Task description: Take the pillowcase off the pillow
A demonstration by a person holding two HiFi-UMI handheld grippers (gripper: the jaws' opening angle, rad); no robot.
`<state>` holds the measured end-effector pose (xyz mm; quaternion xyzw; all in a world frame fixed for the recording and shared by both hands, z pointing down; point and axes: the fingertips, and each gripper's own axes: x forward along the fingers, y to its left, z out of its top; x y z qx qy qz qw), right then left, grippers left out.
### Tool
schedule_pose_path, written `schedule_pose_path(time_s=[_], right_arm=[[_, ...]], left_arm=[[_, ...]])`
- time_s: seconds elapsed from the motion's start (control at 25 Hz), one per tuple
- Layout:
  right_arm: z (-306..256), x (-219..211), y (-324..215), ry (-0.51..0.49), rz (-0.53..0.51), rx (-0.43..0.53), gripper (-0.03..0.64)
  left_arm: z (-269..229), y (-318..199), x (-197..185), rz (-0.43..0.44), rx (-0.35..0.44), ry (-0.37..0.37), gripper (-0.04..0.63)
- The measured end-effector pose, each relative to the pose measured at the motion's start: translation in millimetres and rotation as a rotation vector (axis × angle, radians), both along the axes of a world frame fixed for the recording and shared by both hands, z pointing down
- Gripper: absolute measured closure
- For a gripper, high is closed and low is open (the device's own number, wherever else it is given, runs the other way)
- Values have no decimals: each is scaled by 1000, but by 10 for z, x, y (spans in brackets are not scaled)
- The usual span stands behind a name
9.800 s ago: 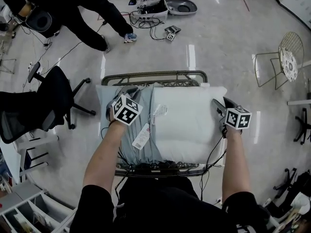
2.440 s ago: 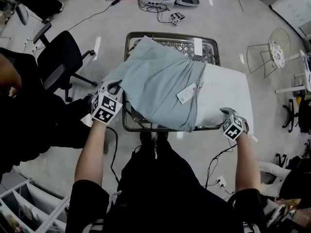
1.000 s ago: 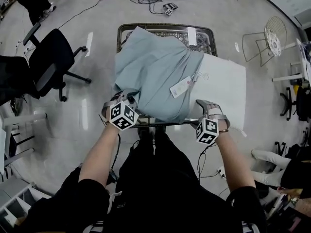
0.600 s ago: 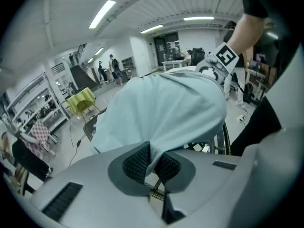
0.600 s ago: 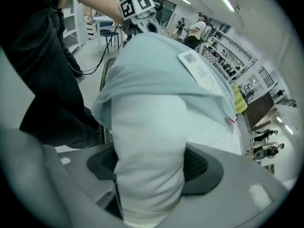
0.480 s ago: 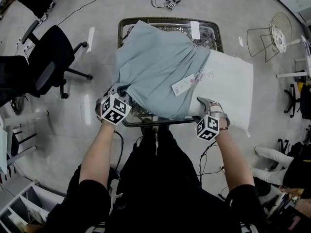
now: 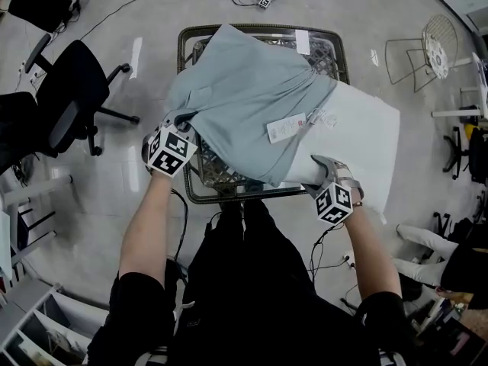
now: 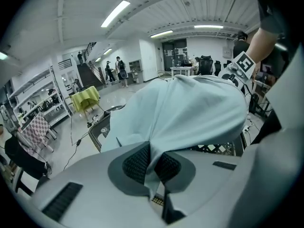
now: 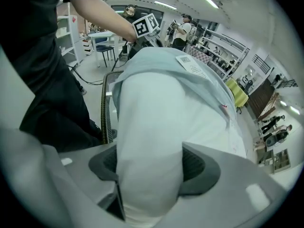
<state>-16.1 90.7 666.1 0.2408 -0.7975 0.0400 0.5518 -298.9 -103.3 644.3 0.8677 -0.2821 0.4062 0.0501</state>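
Across the metal desk [image 7: 200,198] in front of me, the white pillow [image 7: 358,139] lies half out of the grey-blue pillowcase [image 7: 244,97]. My left tool [image 7: 181,122] is clamped tight on the pillowcase's near corner. My right tool [image 7: 319,165] has just been closing, its jaws squeezing the pillow's bare end.

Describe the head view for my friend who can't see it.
From above, a blue-green pillowcase hangs half off a white pillow on a metal table. The left hand-held gripper pinches the pillowcase's edge; the right hand-held gripper, whose jaws have just been closing, squeezes the pillow's near corner.
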Motion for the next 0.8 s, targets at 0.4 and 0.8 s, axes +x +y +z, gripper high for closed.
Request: schedule_pose_path(time_s=[0.4,0.8], right_arm=[[-80,91,-148,-28,26,-130,299],[-81,69,-124,22,19,-138,288]], left_arm=[[-257,374,195,213,31,-4,586],[-376,1181,467,434,142,-138,491]])
